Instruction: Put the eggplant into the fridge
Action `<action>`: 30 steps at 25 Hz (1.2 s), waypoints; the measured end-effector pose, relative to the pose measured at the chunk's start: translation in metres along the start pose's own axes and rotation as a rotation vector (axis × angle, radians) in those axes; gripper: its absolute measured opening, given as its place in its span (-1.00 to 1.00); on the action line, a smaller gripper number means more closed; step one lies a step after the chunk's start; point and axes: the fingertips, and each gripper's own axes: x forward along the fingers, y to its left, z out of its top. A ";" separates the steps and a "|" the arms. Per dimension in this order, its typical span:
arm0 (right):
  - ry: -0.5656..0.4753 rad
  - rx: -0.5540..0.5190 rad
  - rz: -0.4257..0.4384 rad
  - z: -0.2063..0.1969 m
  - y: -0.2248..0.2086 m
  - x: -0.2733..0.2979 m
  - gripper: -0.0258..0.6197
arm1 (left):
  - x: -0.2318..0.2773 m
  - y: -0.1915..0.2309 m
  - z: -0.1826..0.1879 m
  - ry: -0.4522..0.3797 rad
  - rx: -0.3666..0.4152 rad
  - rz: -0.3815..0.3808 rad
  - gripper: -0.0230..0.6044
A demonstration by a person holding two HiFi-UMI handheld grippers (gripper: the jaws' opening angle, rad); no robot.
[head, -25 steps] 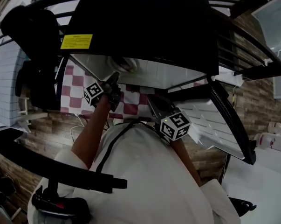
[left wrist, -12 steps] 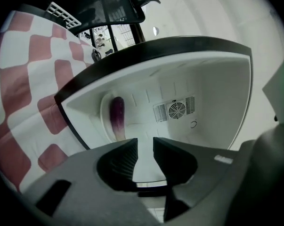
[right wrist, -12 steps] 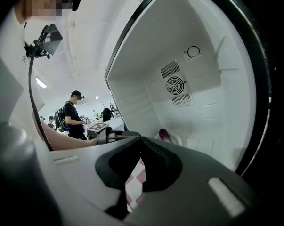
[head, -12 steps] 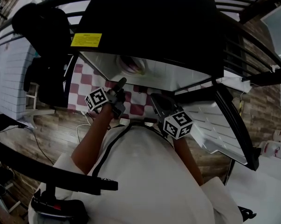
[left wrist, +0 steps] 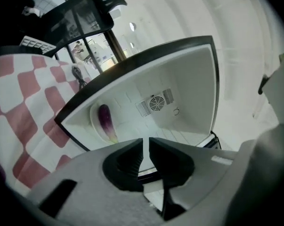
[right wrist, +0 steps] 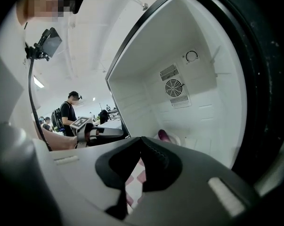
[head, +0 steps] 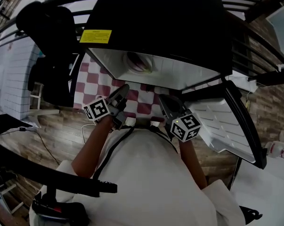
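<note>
Head view: eggplant (head: pixel 139 62) lies inside the open fridge (head: pixel 179 74), and the left tool (head: pixel 123 89) has backed away from it. Left gripper view: its jaws are closing on nothing, with the eggplant on a plate (left wrist: pixel 93 120) well ahead, so placement looks done. Right gripper view: right tool (right wrist: pixel 142 140) clenched, empty.

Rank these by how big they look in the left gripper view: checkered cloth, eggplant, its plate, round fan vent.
1. checkered cloth, though it is nearest the camera.
2. plate.
3. eggplant, longer than the vent is wide.
4. round fan vent, smallest; set farther back, so true size is unsure.
</note>
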 end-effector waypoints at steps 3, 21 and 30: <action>-0.023 0.004 -0.017 0.003 0.005 -0.003 -0.90 | -0.009 -0.013 -0.003 0.043 0.106 -0.012 -0.79; -0.128 -0.019 -0.097 0.018 0.044 -0.036 -0.90 | -0.061 -0.051 0.006 0.129 0.563 0.030 -0.90; -0.141 -0.014 -0.124 0.020 0.051 -0.045 -0.90 | -0.084 -0.055 0.016 0.118 0.699 0.058 -0.90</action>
